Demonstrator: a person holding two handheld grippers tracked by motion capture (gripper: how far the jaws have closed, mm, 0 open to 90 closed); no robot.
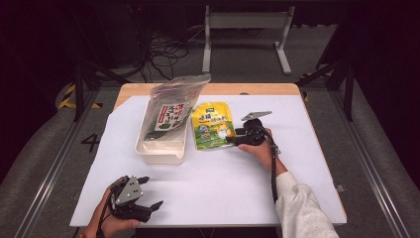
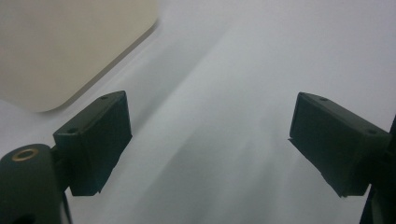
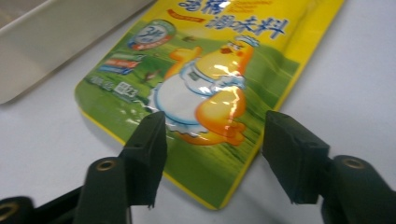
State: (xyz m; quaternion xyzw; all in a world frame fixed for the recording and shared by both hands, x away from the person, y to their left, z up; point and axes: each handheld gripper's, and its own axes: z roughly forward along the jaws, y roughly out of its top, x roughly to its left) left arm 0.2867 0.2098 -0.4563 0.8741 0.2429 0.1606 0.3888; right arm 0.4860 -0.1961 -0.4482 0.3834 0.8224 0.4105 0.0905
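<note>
The right tool (image 3: 212, 156) hovered with jaws apart over the yellow pouch's (image 3: 219, 70) corner on the table (image 1: 223, 193), gripping nothing, while the left tool (image 2: 208, 140) gaped wide.

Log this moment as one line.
right gripper: open over yellow pouch corner | left gripper: open, idle on sheet | bag in bin

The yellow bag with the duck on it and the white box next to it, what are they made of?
The yellow bag looks like thin, glossy plastic film: light glints off the printed duck and the surface ripples. The white box looks like hard, smooth plastic with a dull cream finish, going by its stiff straight walls and rounded corners. Neither can be told for sure from looks alone.
</note>
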